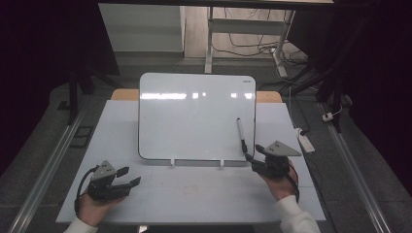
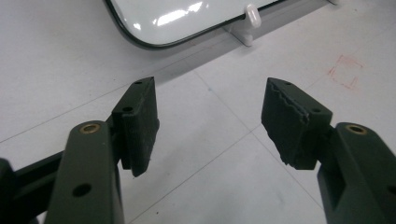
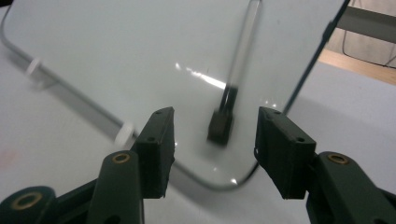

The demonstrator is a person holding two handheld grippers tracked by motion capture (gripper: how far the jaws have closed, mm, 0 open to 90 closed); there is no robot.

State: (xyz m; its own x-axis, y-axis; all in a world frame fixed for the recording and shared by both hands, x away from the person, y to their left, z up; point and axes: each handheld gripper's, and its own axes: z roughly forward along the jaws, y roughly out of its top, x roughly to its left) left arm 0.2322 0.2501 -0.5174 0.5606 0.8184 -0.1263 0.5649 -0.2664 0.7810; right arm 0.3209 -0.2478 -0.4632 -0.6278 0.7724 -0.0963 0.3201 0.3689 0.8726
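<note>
A white dry-erase board (image 1: 194, 114) leans tilted on the pale table, held by two small white clips (image 1: 172, 162). A marker (image 1: 241, 133) with a white barrel and black cap lies on the board's right side, cap end toward me. My right gripper (image 1: 252, 153) stands open just short of the board's lower right corner; in the right gripper view the marker's black cap (image 3: 220, 126) sits beyond the gap, between the pads (image 3: 159, 140) but untouched. My left gripper (image 1: 130, 177) is open over the table at the near left, nothing between its pads (image 2: 140, 121).
The pale table top (image 1: 194, 194) spreads before the board, with a faint red square mark (image 2: 346, 71) on it. A white power strip (image 1: 305, 141) lies off the table's right edge. Desk legs and cables (image 1: 252, 46) stand beyond the table.
</note>
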